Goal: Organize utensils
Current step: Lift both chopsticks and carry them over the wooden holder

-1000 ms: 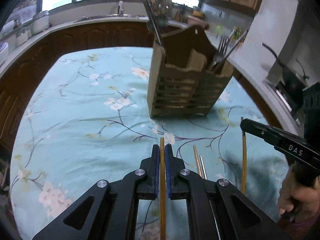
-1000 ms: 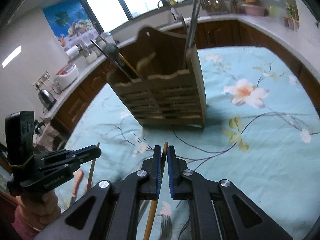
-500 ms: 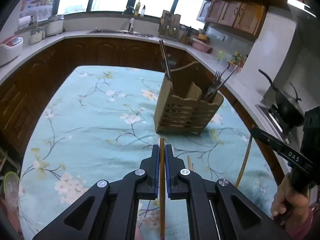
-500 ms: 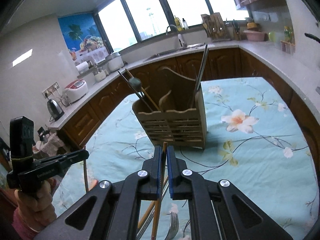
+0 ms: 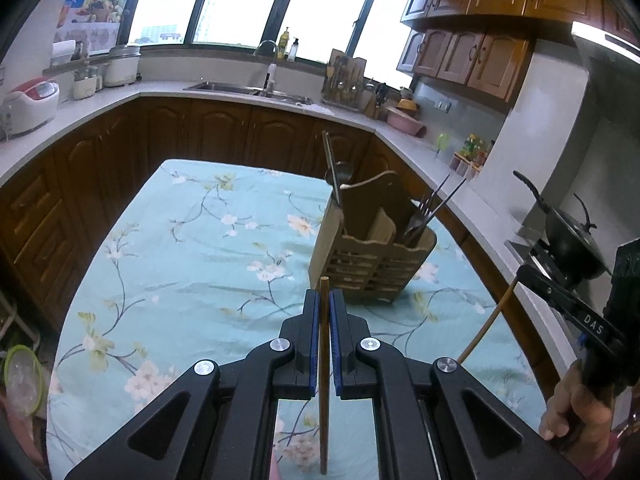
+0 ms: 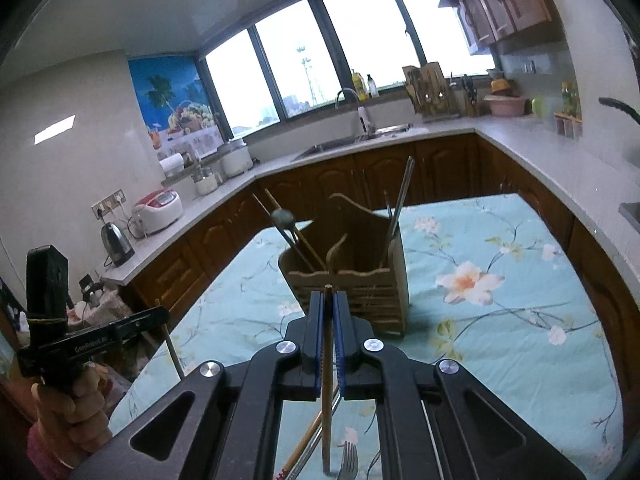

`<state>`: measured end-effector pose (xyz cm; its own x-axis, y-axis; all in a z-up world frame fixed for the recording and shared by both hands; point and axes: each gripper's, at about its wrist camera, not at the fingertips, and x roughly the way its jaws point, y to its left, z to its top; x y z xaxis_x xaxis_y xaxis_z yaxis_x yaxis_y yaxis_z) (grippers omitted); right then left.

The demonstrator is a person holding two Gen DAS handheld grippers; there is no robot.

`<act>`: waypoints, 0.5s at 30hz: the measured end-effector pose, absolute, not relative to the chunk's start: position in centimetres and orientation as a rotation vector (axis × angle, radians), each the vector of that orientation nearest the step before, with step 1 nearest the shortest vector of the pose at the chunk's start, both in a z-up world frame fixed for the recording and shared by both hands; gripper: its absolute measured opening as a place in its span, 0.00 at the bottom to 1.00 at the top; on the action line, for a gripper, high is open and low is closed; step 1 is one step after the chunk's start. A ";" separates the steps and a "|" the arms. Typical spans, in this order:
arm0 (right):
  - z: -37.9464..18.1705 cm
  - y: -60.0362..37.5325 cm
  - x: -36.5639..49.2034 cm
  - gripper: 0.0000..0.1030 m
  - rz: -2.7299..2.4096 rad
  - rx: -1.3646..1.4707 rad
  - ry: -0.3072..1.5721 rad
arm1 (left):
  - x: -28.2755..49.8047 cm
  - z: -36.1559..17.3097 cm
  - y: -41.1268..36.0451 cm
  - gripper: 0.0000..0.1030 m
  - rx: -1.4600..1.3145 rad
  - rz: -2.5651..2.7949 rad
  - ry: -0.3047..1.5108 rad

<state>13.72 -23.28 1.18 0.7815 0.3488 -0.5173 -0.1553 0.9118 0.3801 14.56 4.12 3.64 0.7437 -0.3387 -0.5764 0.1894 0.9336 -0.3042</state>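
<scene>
Both fingers clamped, left gripper [image 5: 325, 330] and right gripper [image 6: 328, 330] each on a chopstick [image 5: 323, 380]; wooden caddy [image 5: 372, 256] at frame centre part-filled; fork [image 6: 348, 466] remains on bench [image 5: 192, 264].

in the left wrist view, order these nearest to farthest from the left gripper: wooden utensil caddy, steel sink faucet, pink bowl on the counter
From the left gripper:
1. Wooden utensil caddy, just ahead on the table.
2. Pink bowl, right-hand counter.
3. Steel sink faucet, back by the window.
</scene>
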 end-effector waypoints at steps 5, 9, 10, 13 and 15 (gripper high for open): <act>1.8 -23.6 13.8 0.04 0.276 0.330 0.591 | 14.9 4.5 4.2 0.04 -0.241 -0.294 0.645; 2.2 -23.9 14.1 0.04 0.272 0.336 0.572 | 15.3 5.2 4.2 0.04 -0.250 -0.298 0.617; 2.4 -24.0 14.2 0.04 0.271 0.337 0.566 | 15.5 5.5 4.2 0.04 -0.250 -0.298 0.607; 3.0 -24.3 14.5 0.04 0.269 0.335 0.547 | 15.8 6.1 4.1 0.04 -0.255 -0.302 0.583; 3.5 -24.5 14.7 0.04 0.266 0.336 0.532 | 16.0 6.4 4.1 0.04 -0.259 -0.302 0.568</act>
<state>14.72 -24.51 3.48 0.8300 0.3315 -0.4485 -0.1598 0.9118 0.3783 16.03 4.05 6.38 0.8011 -0.3494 -0.4859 0.2082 0.9239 -0.3212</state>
